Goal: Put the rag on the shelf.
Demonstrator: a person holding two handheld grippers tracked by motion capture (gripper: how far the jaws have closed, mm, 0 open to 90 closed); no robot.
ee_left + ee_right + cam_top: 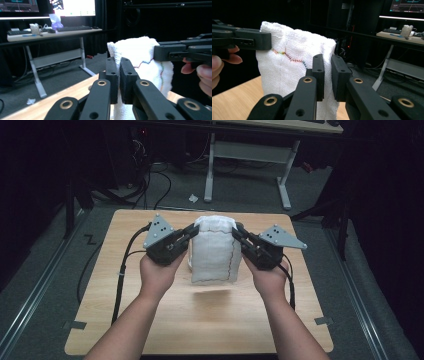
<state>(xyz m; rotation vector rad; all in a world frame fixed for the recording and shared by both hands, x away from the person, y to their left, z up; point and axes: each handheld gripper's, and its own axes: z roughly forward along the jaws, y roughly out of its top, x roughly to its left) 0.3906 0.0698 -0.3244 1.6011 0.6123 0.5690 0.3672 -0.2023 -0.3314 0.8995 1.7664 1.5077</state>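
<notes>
A white towel (215, 250) with coloured stitching hangs above the middle of the wooden table (200, 320), held up by its two top corners. My left gripper (192, 231) is shut on the towel's upper left corner, and its jaws pinch the cloth (140, 55) in the left gripper view. My right gripper (238, 231) is shut on the upper right corner, with the cloth (287, 65) pressed between its jaws in the right gripper view. The towel's lower edge hangs free just over the tabletop. Each gripper view also shows the other gripper across the towel.
A desk (250, 150) with white legs stands beyond the table, carrying monitors and a keyboard (72, 28). Cables (150, 185) run over the grey floor at the back left. A scrap of paper (193, 198) lies on the floor behind the table.
</notes>
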